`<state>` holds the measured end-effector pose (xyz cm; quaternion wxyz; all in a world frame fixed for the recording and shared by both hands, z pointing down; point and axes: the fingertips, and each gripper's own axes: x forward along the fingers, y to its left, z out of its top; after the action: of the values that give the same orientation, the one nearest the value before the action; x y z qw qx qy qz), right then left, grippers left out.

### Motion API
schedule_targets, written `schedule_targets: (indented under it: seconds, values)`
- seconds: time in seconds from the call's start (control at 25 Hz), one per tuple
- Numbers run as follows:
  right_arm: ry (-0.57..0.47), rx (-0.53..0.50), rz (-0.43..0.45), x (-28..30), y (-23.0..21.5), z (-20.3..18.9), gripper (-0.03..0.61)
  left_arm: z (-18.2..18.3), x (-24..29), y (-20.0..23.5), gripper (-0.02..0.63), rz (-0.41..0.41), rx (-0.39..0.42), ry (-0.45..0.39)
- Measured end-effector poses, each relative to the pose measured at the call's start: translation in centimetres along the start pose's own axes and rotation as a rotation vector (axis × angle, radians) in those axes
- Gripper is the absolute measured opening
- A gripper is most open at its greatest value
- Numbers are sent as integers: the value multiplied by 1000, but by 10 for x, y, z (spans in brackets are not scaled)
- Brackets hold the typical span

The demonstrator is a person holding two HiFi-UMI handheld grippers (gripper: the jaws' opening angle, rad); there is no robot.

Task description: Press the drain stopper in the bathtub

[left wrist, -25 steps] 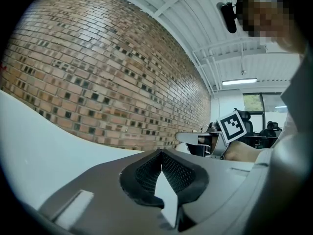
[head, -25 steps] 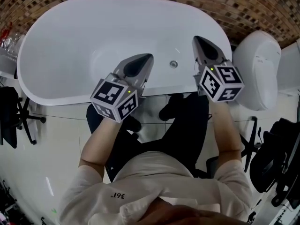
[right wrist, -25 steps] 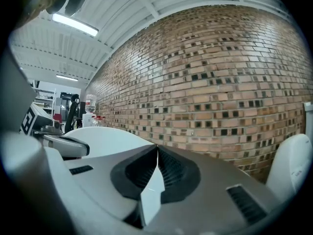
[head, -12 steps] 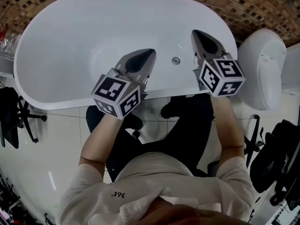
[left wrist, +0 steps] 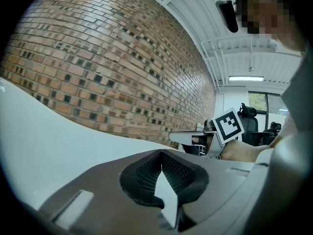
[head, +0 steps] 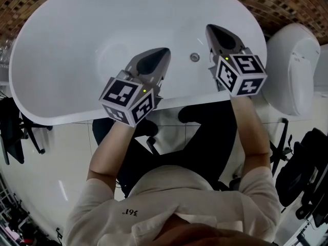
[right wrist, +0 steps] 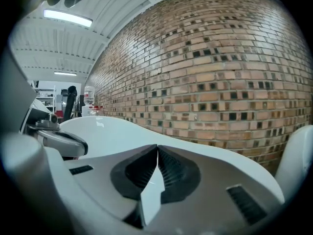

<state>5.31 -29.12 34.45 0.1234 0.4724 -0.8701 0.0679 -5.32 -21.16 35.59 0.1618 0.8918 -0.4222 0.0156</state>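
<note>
Here, the left claw (head: 165,52) and the right claw (head: 209,29) are both held shut, tips together and empty, over the white oval bathtub (head: 72,29). The small round metal drain stopper (head: 195,57) is seen on the tub floor between them, nearer the right claw, its detail too small to be made out.

Bathroom mock-up: bathtub (head: 77,35), toilet (head: 289,65), brick wall (head: 287,4), office chair (head: 303,174).

wall: brick (head: 287,4) 12 o'clock | floor: white tile (head: 51,152) 8 o'clock | toilet (head: 289,65) 2 o'clock | black chair (head: 10,127) 9 o'clock | second chair (head: 302,170) 4 o'clock | ceiling strip light (right wrist: 67,17) on
</note>
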Motion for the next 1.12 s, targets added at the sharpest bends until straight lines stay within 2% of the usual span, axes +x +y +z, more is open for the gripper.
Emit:
schedule_targets:
  seconds: [0.32, 0.88, 1.12]
  values:
    - [56, 1, -1, 31, -8, -25, 17, -20, 18, 20, 6, 19, -21, 38]
    - [234, 48, -15, 101, -33, -105, 17, -69, 52, 58, 6, 67, -56, 143]
    - [325, 110, -8, 127, -46, -147, 17, -90, 65, 63, 6, 62, -77, 186]
